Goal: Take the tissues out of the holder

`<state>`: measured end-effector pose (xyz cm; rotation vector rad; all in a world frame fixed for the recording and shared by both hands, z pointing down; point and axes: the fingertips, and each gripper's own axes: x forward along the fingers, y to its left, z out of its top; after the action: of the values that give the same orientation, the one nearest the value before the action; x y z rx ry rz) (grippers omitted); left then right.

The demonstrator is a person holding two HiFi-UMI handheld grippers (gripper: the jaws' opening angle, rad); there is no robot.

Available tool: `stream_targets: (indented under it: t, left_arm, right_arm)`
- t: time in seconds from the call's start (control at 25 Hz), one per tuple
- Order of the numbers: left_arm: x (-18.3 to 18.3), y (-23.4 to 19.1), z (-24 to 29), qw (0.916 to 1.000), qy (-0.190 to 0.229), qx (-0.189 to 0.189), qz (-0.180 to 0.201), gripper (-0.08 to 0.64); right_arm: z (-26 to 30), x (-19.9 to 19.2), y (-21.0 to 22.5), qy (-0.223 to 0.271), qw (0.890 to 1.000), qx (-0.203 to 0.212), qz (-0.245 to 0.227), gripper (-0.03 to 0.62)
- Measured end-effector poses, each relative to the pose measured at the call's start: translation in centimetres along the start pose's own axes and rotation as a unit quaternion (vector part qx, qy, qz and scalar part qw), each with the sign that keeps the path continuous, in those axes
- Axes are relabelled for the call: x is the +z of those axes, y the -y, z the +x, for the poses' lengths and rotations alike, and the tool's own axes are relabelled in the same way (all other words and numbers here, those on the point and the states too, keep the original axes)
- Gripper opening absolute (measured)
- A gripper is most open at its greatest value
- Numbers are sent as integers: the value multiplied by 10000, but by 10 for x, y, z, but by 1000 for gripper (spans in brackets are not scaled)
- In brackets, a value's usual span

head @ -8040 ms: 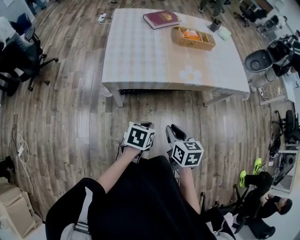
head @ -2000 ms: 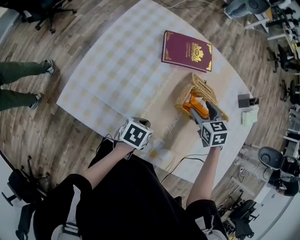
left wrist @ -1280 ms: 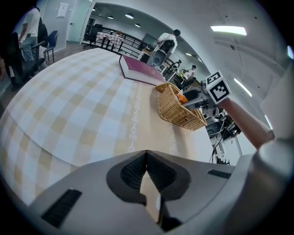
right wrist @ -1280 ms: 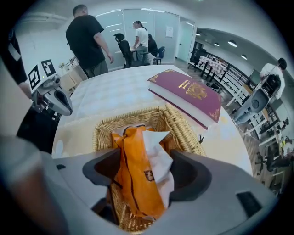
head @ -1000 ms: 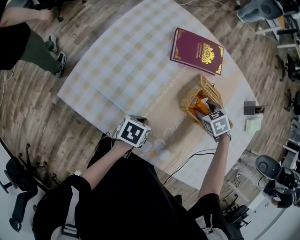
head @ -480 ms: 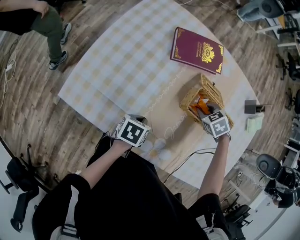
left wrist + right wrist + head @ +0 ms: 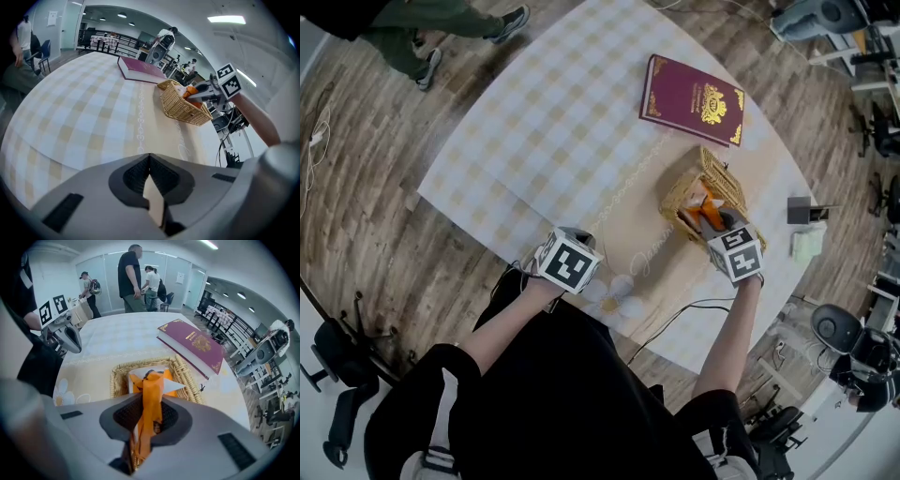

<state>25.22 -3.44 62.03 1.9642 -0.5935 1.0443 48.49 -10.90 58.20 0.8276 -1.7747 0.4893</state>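
Just closing in, right gripper pinches orange tissues, their lower end hidden

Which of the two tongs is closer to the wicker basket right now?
Right. The right tongs are over the basket and have just been closing, with the orange tissue pinched between them. The left tongs hang at the table's near edge, well clear of it.

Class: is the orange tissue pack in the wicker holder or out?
In. The orange tissue pack sits within the wicker holder rim; the right gripper, fingers just closing, pinches its top.
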Motion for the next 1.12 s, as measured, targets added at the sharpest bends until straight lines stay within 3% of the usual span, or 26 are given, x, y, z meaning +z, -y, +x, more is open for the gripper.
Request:
stream_targets:
  t: [0.88,1.12]
  left_arm:
    - [-10,-11,-19,9998,93,-5,161,0]
    - [-8,-26,-36,9996,149,-49,251,0]
  right_arm:
    - [-65,26,-5,527,9954,-792,88,54]
    - [-69,50,-21,568,9947,-857,88,54]
